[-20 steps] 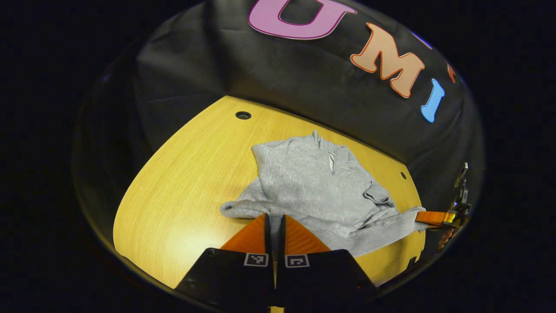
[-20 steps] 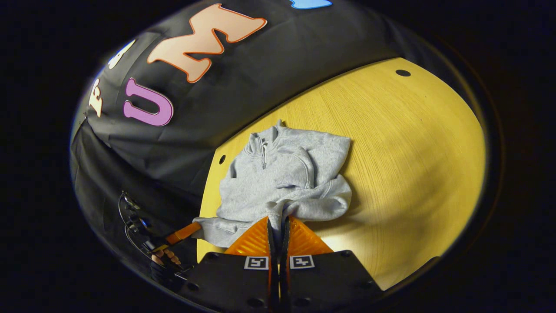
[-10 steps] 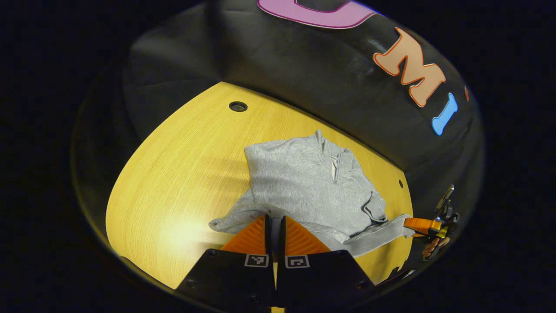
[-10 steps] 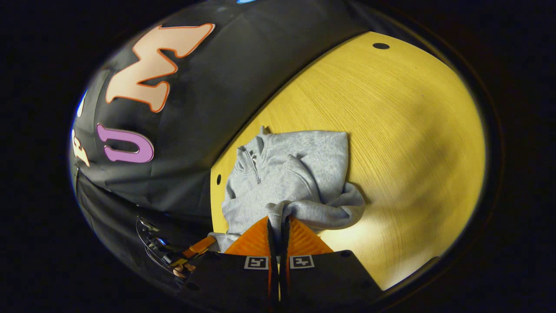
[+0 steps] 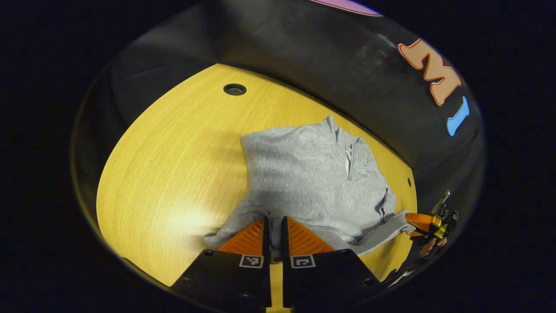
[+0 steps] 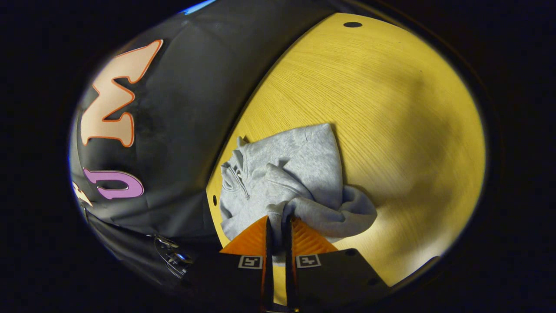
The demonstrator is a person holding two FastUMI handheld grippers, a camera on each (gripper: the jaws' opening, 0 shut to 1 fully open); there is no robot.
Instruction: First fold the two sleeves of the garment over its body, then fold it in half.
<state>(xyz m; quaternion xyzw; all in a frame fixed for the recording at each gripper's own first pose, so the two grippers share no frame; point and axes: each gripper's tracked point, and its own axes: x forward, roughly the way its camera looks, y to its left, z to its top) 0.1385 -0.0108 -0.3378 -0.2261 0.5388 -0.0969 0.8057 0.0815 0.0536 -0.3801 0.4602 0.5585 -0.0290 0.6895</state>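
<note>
Right now my left gripper and right gripper each have their fingers clamped on the grey sweater's hem, over the tabletop.

My left gripper has ridged orange fingers on a black body. The heathered light-grey zip-neck pullover lies on the yellow wood-grain table.

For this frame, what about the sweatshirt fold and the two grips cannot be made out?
- Left gripper, left gripper view: fabric caught between the fingers is hidden by the fingers themselves.
- Right gripper, right gripper view: same; the pinched sweatshirt hem runs behind the fingers.
- Sweatshirt's sleeve on the far side, right gripper view: bunched folds cover how it lies.
</note>
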